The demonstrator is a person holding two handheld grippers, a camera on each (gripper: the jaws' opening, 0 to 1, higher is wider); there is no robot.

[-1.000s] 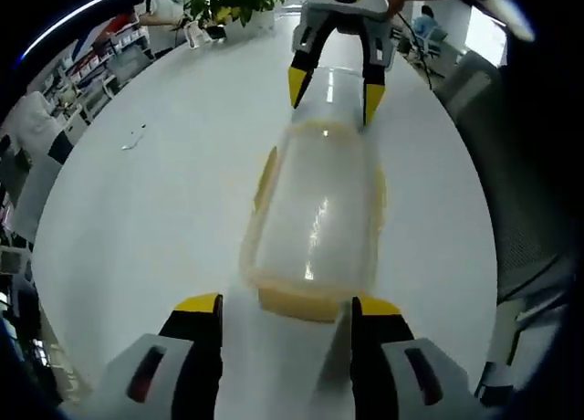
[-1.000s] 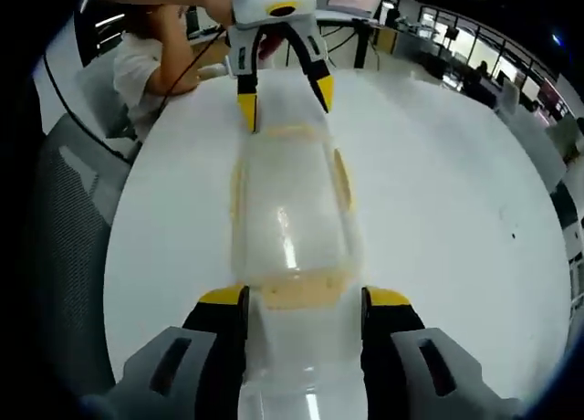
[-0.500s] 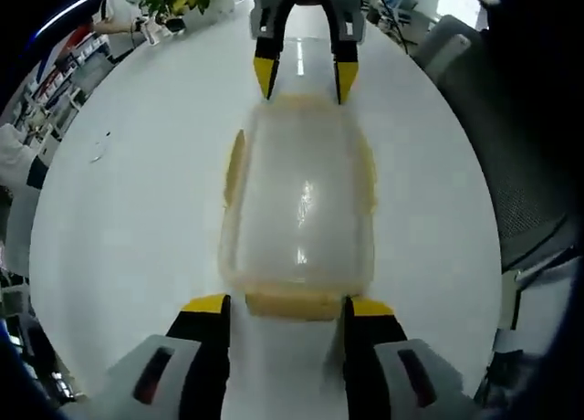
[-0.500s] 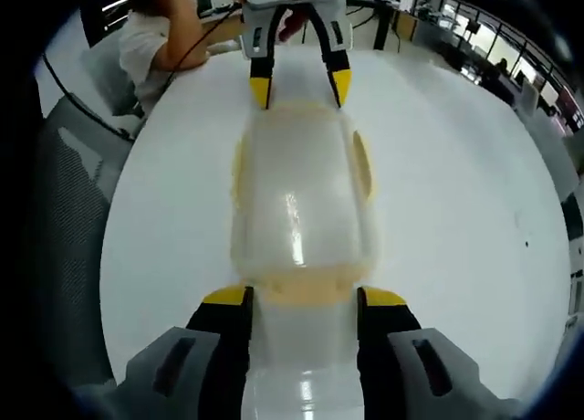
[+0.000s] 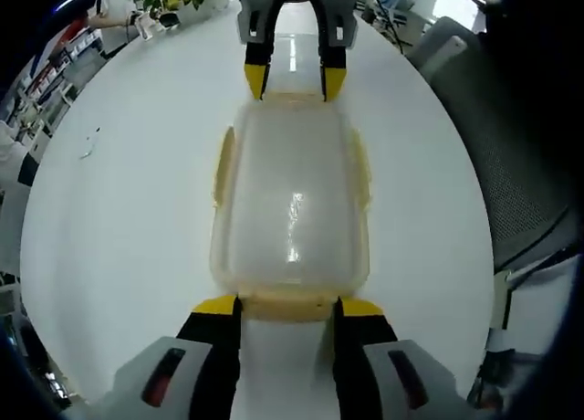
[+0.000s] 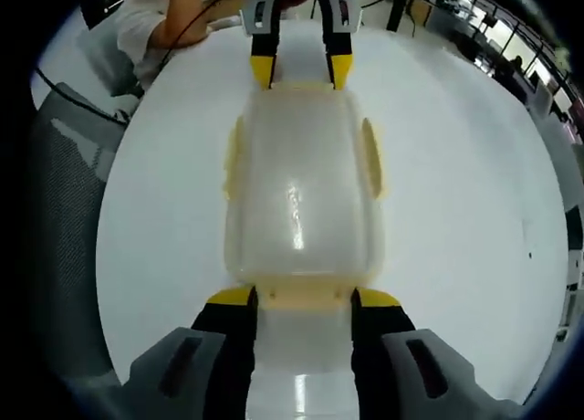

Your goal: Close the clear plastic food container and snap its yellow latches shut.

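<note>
On the white table [image 5: 119,210], both tongs flank the clear container's [image 5: 290,205] end latches.

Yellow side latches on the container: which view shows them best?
The right gripper view: both side latches stand out from the container against the white table. The left gripper view shows the same pair, narrower and paler. Neither settles whether they are snapped shut.

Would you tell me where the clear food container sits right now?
The clear container lies on the white table, lengthwise between the left gripper at its near end and the right gripper at its far end.
</note>
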